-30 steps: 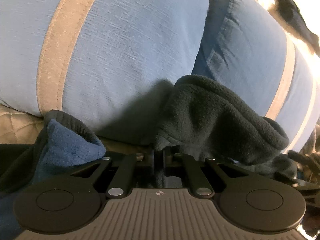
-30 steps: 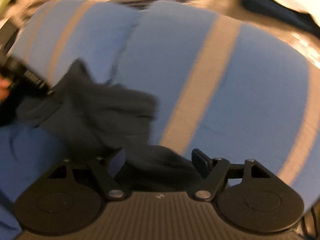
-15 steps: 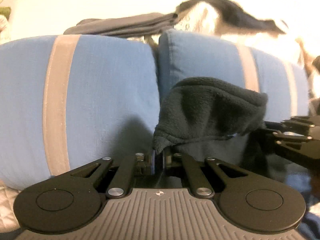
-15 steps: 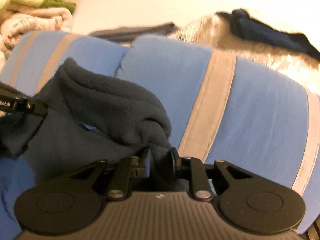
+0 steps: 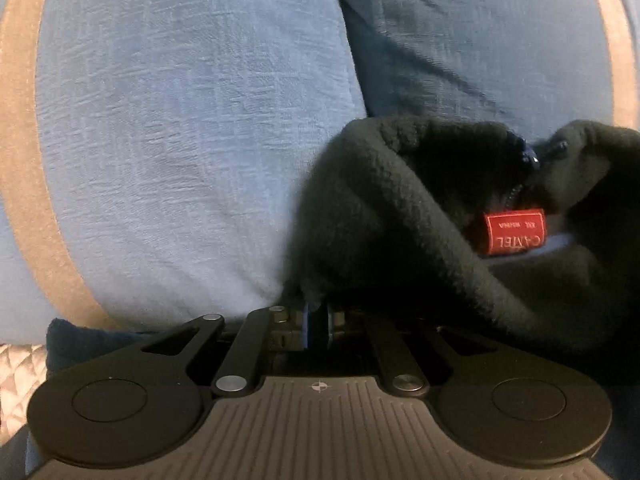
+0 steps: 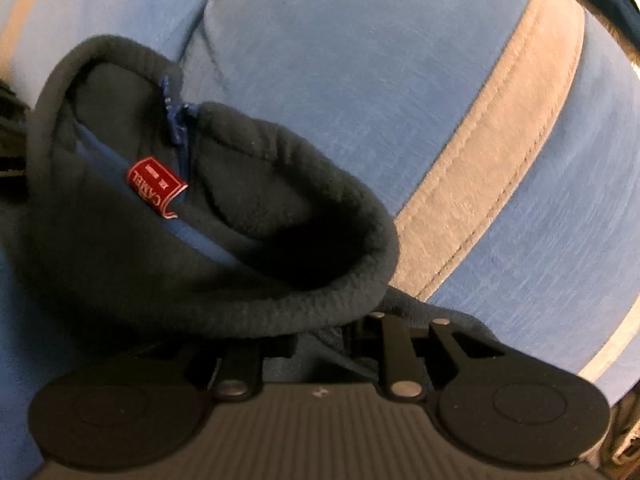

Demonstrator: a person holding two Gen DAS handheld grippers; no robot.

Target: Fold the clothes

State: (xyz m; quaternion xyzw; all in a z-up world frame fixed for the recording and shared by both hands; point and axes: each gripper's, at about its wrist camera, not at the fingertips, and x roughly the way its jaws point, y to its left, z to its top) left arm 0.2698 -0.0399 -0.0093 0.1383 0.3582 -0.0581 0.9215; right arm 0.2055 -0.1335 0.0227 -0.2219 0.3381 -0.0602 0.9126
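claws pinch the fleece collar on both sides

left claw is pressed tight on an edge of the dark fleece top, its two fingers nearly meeting with cloth between them. right claw is harder to read: the fleece droops over its fingers and hides the tips, so i cannot tell how wide it stands, though cloth runs straight down into it.

the garment hangs bunched between the two claws, close against two blue cushions with tan stripes. its collar gapes open toward the cameras, with a red label sewn inside and a blue zip running up to the collar's edge. the rest of the top falls out of view below and to the left in the right wrist view, so its full lie is hidden.

as a judgement, the step in hand is getting the top held by its shoulders or collar so it can be spread flat. to do it well, keep both holds level and draw them apart until the collar edge runs straight, without yanking the zip. fleece is thick and springy, so a shallow pinch may slip; a deeper bite on the seam would hold better. lower it onto a flat place with the front facing one way before any fold.
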